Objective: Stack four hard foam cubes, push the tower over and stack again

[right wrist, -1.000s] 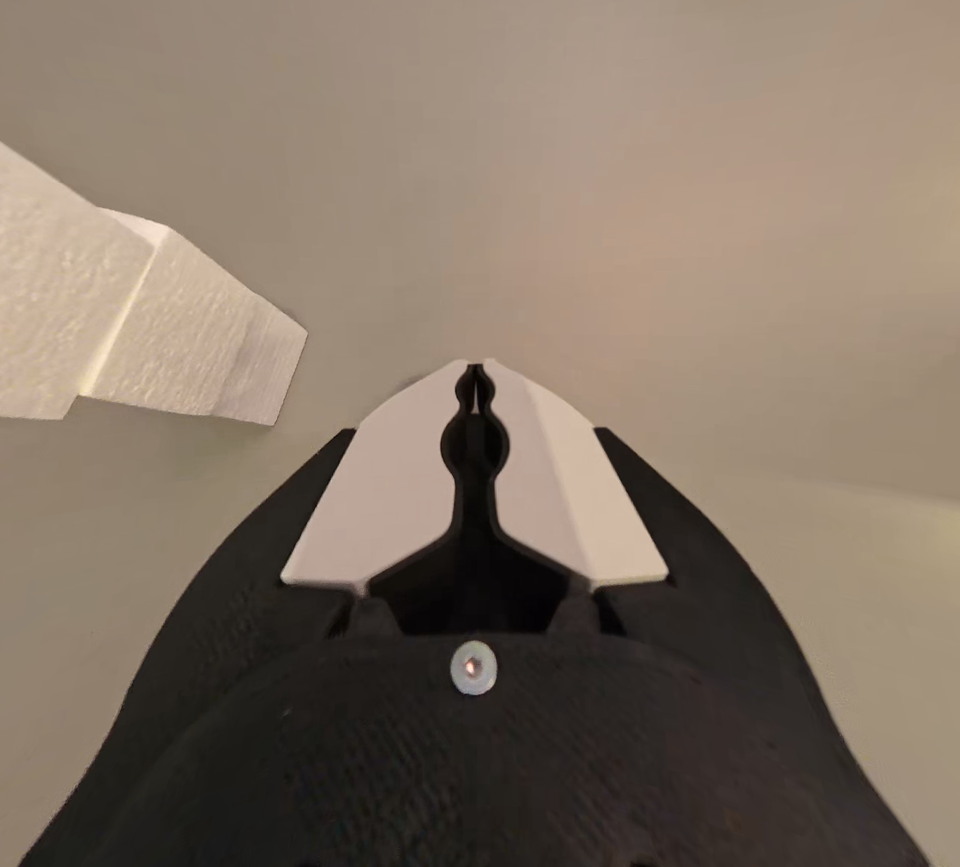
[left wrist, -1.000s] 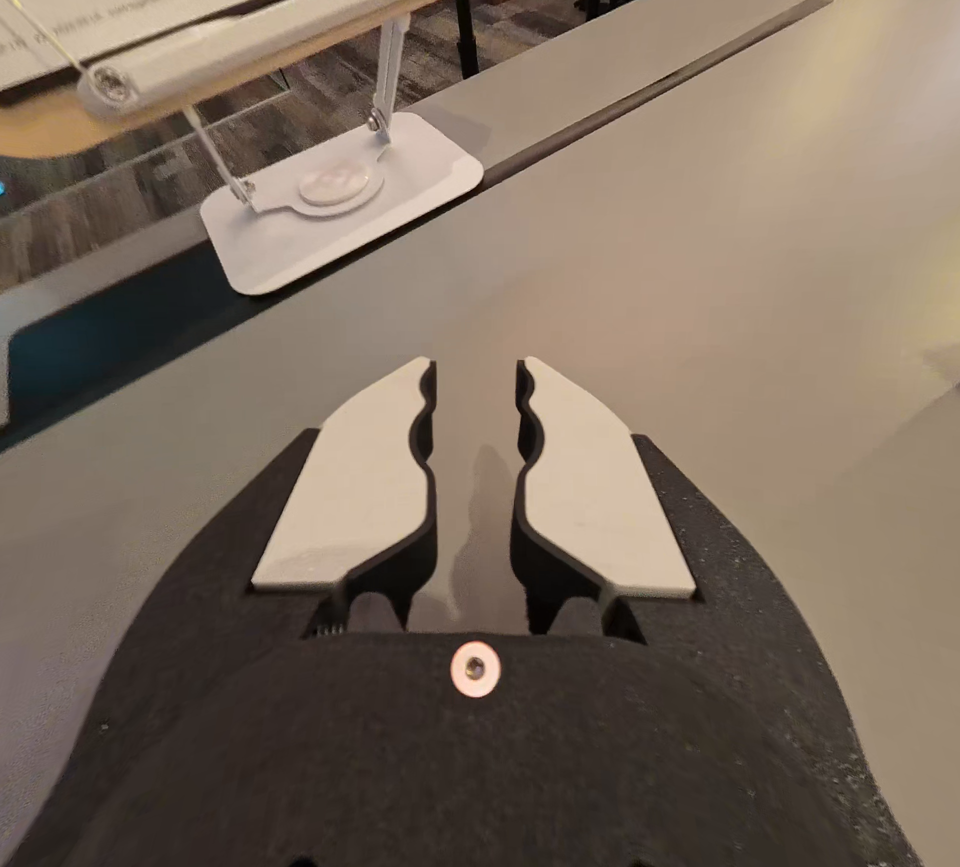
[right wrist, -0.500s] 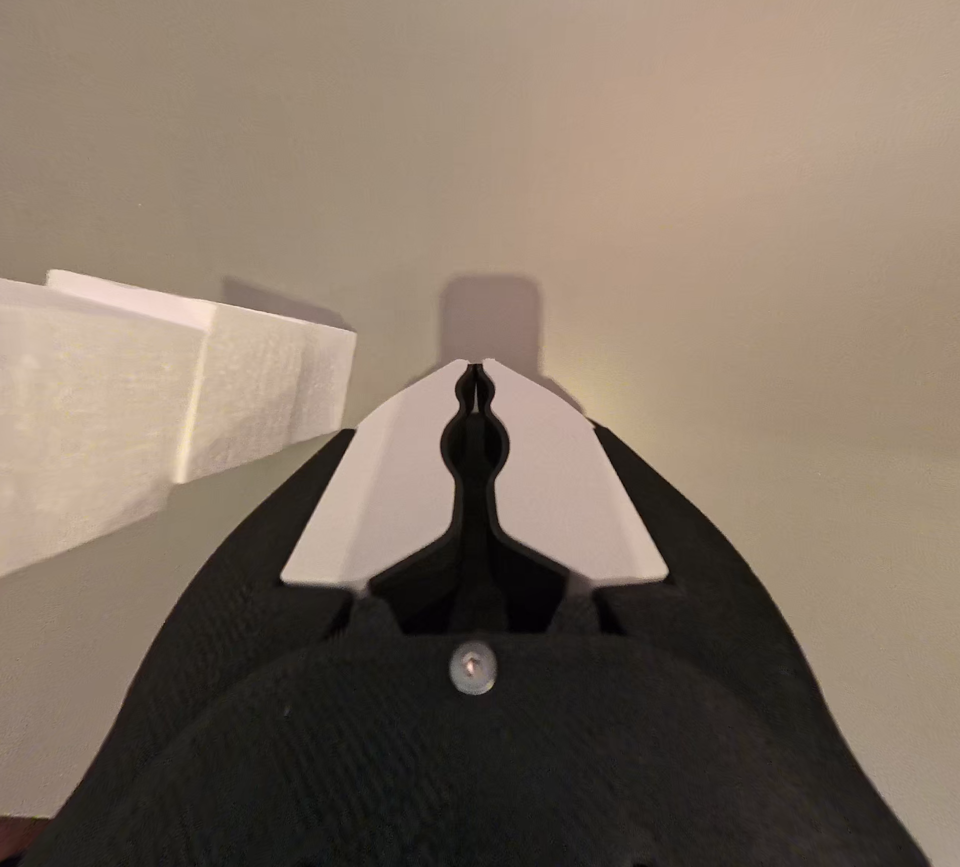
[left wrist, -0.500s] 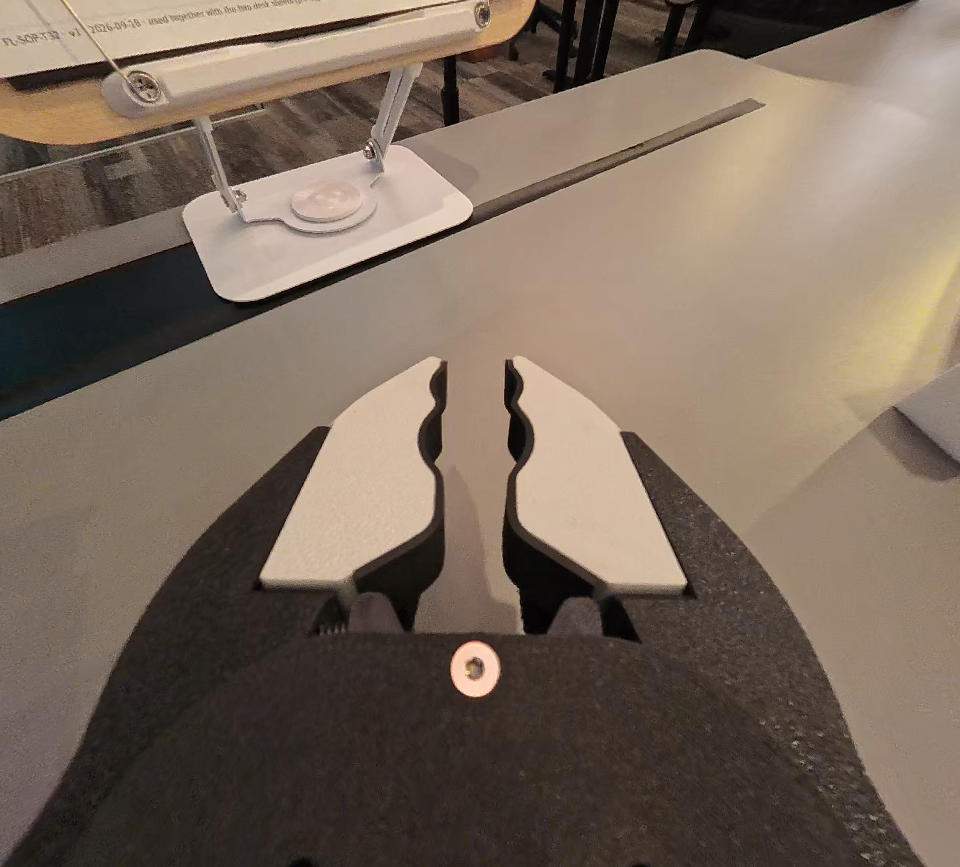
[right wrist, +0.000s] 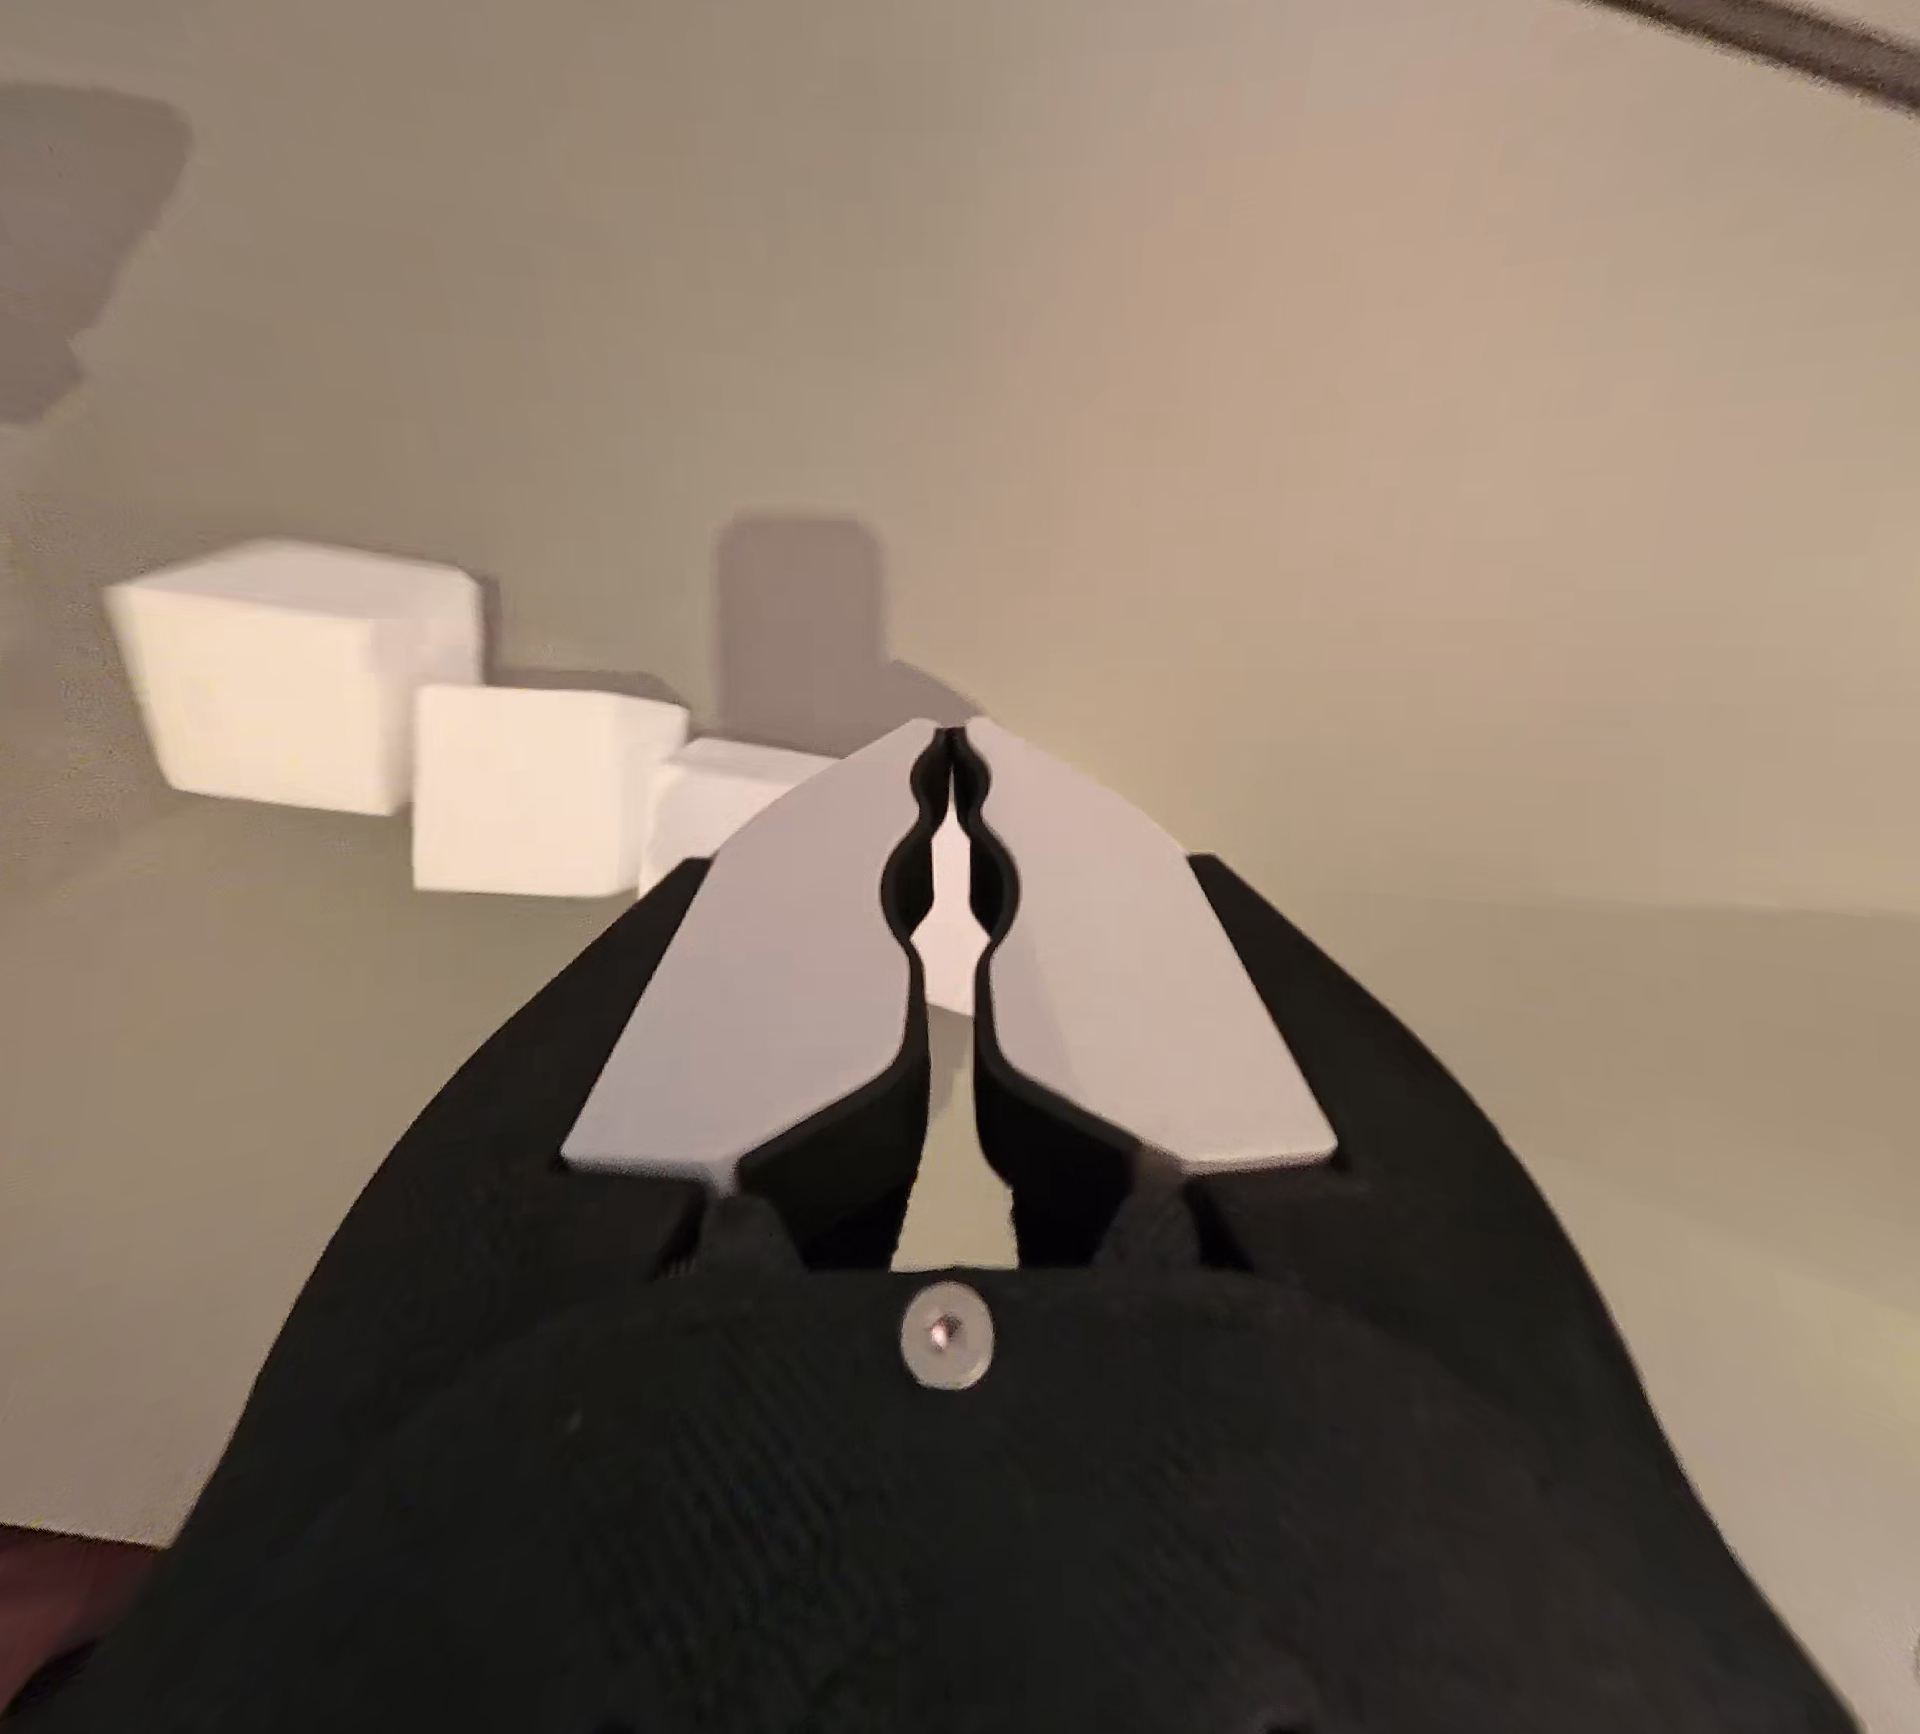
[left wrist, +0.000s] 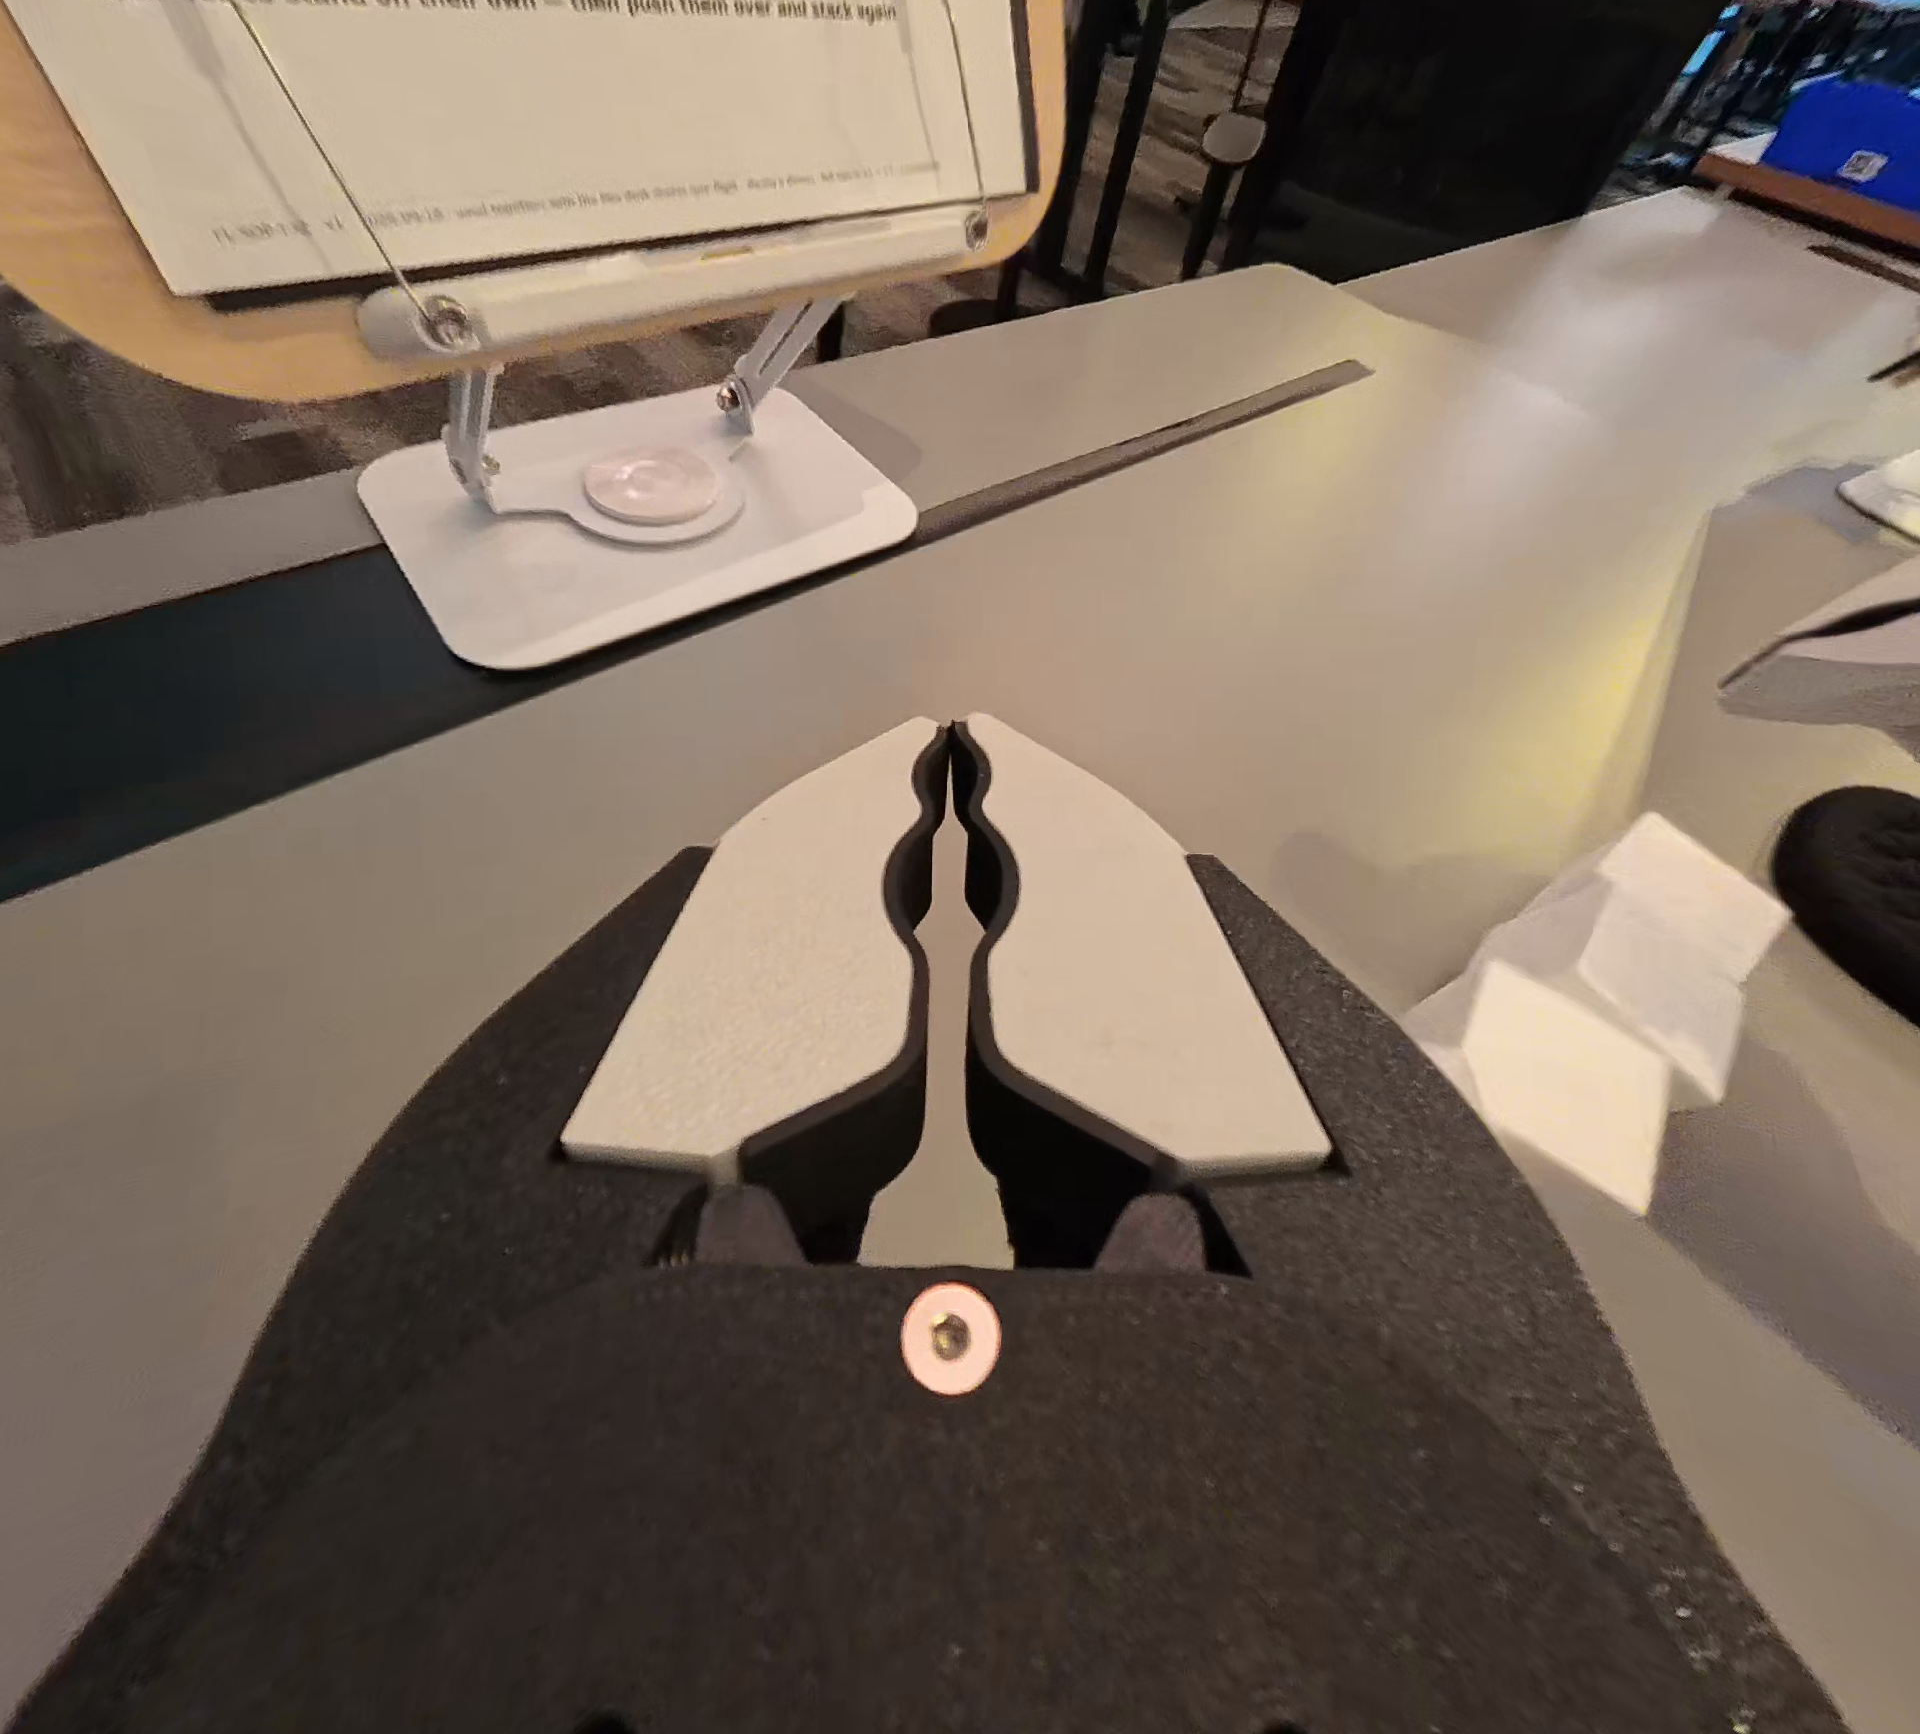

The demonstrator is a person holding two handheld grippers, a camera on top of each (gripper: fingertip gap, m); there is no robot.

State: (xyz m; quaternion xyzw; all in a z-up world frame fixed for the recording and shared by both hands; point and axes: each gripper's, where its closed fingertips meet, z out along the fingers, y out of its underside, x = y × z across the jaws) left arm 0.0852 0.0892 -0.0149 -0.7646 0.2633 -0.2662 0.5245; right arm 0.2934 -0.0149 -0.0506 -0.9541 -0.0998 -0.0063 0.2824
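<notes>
Lying toppled in a touching row on the bench (right wrist: 1351, 437): three cubes (right wrist: 520, 791) left of the right tool (right wrist: 952, 734), a fourth partly hidden beneath it; behind, across a slot (left wrist: 1143, 448), a stand (left wrist: 634, 531).

Your cubes (right wrist: 265, 697) are plain white on a grey table (left wrist: 1195, 604) crossed by a dark slot (left wrist: 1143, 448). Your grippers (left wrist: 951, 726) show pale grey fingers (left wrist: 769, 988) in black bodies. The stand (left wrist: 634, 531) is white, its board (left wrist: 208, 334) tan.

Doc stand (left wrist: 634, 531) w/ printed sheet (left wrist: 540, 74) on grey table (left wrist: 1195, 604), dark groove (left wrist: 1143, 448) alongside.
</notes>
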